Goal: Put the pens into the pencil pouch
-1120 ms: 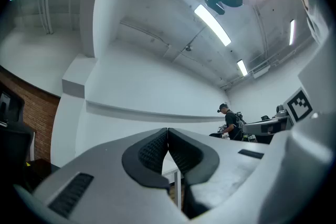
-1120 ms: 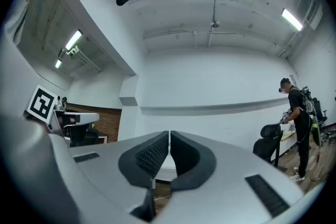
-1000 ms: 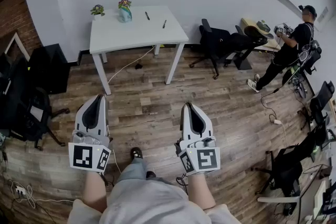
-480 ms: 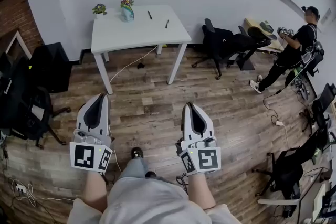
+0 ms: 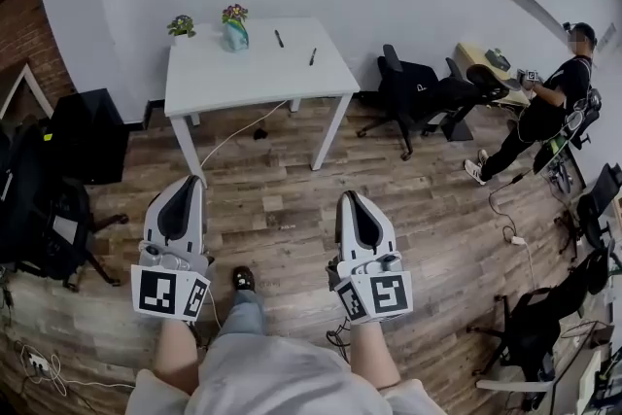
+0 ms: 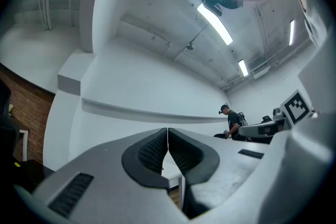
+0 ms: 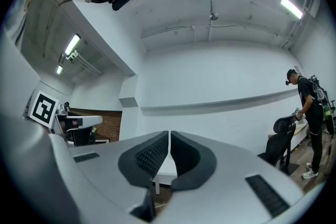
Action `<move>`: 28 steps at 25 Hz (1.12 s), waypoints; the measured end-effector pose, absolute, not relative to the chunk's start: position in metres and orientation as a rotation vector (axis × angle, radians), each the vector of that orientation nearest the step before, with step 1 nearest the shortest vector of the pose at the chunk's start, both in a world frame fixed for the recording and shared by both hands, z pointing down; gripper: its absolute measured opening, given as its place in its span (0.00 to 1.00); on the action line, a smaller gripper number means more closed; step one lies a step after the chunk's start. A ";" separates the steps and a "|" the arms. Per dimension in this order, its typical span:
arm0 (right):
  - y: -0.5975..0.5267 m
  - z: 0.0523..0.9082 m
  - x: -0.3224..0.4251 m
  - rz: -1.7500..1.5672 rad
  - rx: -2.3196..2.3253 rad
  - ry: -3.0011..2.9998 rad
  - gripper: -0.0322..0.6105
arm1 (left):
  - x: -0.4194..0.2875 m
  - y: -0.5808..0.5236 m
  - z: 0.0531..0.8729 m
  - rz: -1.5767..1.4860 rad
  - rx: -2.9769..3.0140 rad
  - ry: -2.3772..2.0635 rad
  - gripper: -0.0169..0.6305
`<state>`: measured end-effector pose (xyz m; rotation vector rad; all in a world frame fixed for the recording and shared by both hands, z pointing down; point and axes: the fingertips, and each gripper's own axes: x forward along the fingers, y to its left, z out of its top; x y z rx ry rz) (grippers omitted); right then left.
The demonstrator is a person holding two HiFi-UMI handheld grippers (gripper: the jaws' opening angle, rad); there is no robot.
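Two dark pens, one (image 5: pixel 279 38) and the other (image 5: pixel 312 56), lie on the white table (image 5: pixel 253 73) far ahead by the wall. A pale teal object (image 5: pixel 233 34) with flowers above it stands at the table's back; I cannot tell whether it is the pouch. My left gripper (image 5: pixel 185 185) and right gripper (image 5: pixel 352 199) are held side by side over the wood floor, well short of the table. Both are shut and empty. In the left gripper view the left gripper (image 6: pixel 167 131) has its pads together, as does the right gripper (image 7: pixel 169 135) in the right gripper view.
A small potted plant (image 5: pixel 180 24) sits on the table's far left corner. Black office chairs (image 5: pixel 418 90) stand to the right of the table, and a person (image 5: pixel 554 102) stands beyond them. Black bags and cases (image 5: pixel 58 199) line the left side. Cables (image 5: pixel 238 126) cross the floor.
The view has moved toward the table, which now looks slightly larger. Both grippers came forward with it, still shut. My foot has stepped ahead.
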<state>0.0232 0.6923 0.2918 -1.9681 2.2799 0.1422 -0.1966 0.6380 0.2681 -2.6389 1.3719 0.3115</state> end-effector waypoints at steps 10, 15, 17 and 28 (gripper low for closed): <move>0.539 0.271 0.022 0.172 -1.976 2.247 0.10 | -0.185 0.487 0.248 0.314 -2.639 1.279 0.06; 0.478 0.270 0.010 0.172 -1.967 2.243 0.10 | -0.192 0.428 0.247 0.298 -2.643 1.264 0.06; 0.460 0.274 0.006 0.161 -1.970 2.246 0.10 | -0.194 0.409 0.252 0.290 -2.660 1.259 0.06; 0.380 0.300 0.023 0.077 -1.998 2.261 0.10 | -0.185 0.322 0.271 0.274 -2.693 1.306 0.07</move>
